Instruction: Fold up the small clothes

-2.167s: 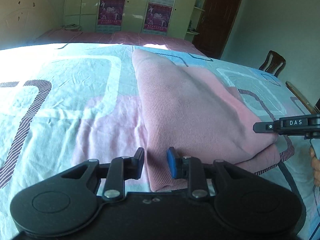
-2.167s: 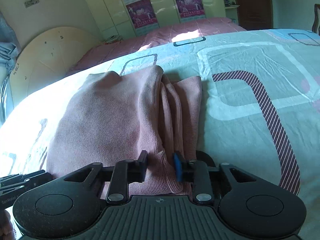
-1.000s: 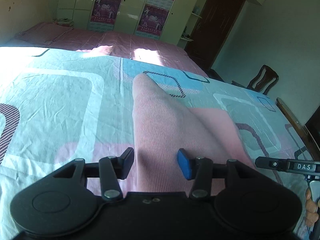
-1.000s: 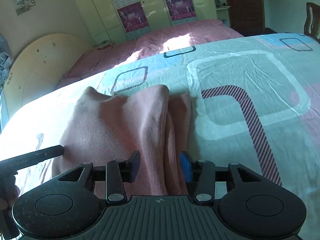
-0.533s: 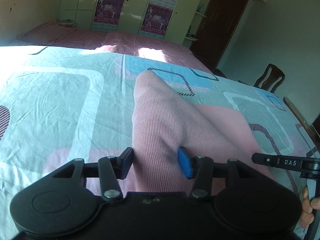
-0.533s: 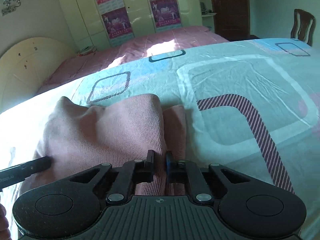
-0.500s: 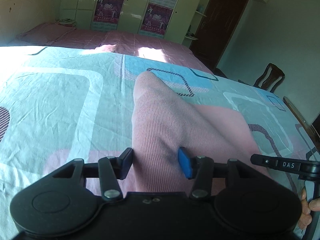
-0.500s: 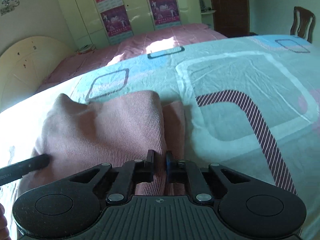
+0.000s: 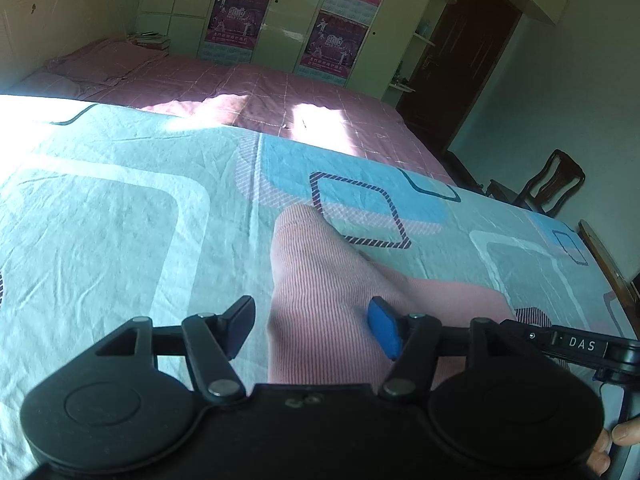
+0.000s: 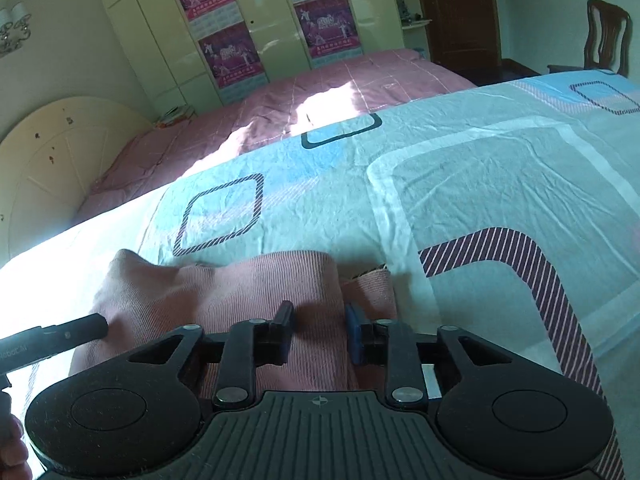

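Note:
A pink ribbed knit garment (image 9: 320,300) lies folded on the patterned bedsheet (image 9: 120,220). My left gripper (image 9: 312,324) is open, its fingers either side of the garment's left edge, just above it. In the right wrist view the same garment (image 10: 208,292) lies under my right gripper (image 10: 318,332), which is open with its fingers straddling the garment's right fold. The right gripper's tip shows at the right of the left wrist view (image 9: 576,344); the left gripper's tip shows at the left of the right wrist view (image 10: 56,336).
A second bed with a pink cover (image 9: 248,92) stands behind, against wardrobes with posters (image 9: 240,16). A wooden chair (image 9: 552,184) and a dark door (image 9: 460,64) are at the right. A rounded headboard (image 10: 60,152) is at the left.
My right gripper has opened from shut on the garment's fold. Both grippers have drawn back and lifted a little, so less of the garment shows. The left gripper stays open.

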`<state>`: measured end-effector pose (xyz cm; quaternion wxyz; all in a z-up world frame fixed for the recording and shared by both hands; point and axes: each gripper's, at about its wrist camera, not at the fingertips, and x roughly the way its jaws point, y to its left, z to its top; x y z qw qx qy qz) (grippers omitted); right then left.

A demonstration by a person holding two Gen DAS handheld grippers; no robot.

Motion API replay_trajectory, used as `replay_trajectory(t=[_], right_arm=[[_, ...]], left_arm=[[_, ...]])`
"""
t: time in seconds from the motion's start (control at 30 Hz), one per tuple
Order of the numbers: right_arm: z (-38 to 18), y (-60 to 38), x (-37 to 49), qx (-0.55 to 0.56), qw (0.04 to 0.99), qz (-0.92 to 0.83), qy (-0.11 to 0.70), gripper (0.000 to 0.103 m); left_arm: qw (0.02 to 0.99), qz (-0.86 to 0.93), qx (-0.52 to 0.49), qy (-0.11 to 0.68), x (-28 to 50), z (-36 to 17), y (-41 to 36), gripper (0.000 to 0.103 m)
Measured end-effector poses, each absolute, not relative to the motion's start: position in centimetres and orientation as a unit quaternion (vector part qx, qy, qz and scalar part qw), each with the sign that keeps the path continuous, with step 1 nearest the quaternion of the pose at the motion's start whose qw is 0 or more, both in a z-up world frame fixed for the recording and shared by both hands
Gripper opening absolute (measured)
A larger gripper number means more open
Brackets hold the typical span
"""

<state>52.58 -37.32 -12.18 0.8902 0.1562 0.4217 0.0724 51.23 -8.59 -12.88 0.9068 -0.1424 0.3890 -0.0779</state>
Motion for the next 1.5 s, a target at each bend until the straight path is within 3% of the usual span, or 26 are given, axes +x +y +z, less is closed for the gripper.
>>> replay_trajectory(t=[0.1, 0.23, 0.27, 0.37, 0.43, 0.57, 0.83, 1.0, 1.07, 1.1, 1.27, 1.3, 1.37, 1.5], right_arm=[[-13.0, -37.0, 53.1, 0.164, 0.881, 0.086, 0.436, 0.031], [-12.9, -37.5, 52.6, 0.163, 0.886, 0.091, 0.425, 0.016], [-12.1, -37.6, 51.9, 0.159, 0.894, 0.093, 0.408, 0.008], [-10.0, -37.5, 49.2, 0.105, 0.925, 0.086, 0.356, 0.008], [-10.7, -37.7, 48.9, 0.088, 0.923, 0.075, 0.367, 0.008], [-13.7, -37.3, 50.6, 0.062, 0.909, 0.046, 0.409, 0.008], [-10.2, -36.7, 48.2, 0.065, 0.931, 0.043, 0.356, 0.009], [-9.8, -34.5, 47.3, -0.008, 0.943, 0.02, 0.331, 0.01], [-10.2, -35.3, 47.7, -0.002, 0.935, -0.002, 0.354, 0.023], [-10.1, -35.8, 47.6, 0.028, 0.931, 0.013, 0.363, 0.036], [-11.2, -35.2, 46.4, 0.054, 0.911, 0.068, 0.403, 0.038], [-11.8, -35.2, 46.4, 0.039, 0.909, 0.046, 0.413, 0.037], [-12.8, -36.5, 46.6, 0.073, 0.899, 0.052, 0.429, 0.021], [-12.2, -37.1, 46.3, 0.071, 0.906, 0.047, 0.414, 0.009]], left_arm=[[0.902, -0.075, -0.147, 0.398, 51.6, -13.8, -8.5, 0.062], [0.902, -0.078, -0.148, 0.397, 51.5, -14.3, -8.3, 0.063], [0.902, -0.081, -0.154, 0.395, 51.3, -14.0, -8.2, 0.059], [0.908, -0.098, -0.155, 0.376, 50.6, -12.7, -8.3, 0.052], [0.907, -0.104, -0.151, 0.38, 50.6, -12.9, -8.8, 0.053], [0.901, -0.082, -0.136, 0.403, 51.5, -15.3, -9.4, 0.076], [0.914, -0.07, -0.108, 0.385, 50.5, -14.3, -9.8, 0.07], [0.913, -0.055, -0.111, 0.388, 50.5, -14.2, -10.1, 0.072], [0.915, -0.052, -0.103, 0.386, 50.4, -14.1, -10.3, 0.072], [0.915, -0.051, -0.102, 0.387, 50.4, -14.1, -10.4, 0.072], [0.917, -0.048, -0.096, 0.385, 50.3, -14.0, -10.5, 0.072], [0.917, -0.048, -0.092, 0.384, 50.3, -13.9, -10.5, 0.072], [0.919, -0.05, -0.084, 0.382, 50.1, -13.8, -10.7, 0.072], [0.92, -0.048, -0.082, 0.381, 49.7, -13.6, -10.7, 0.072]])
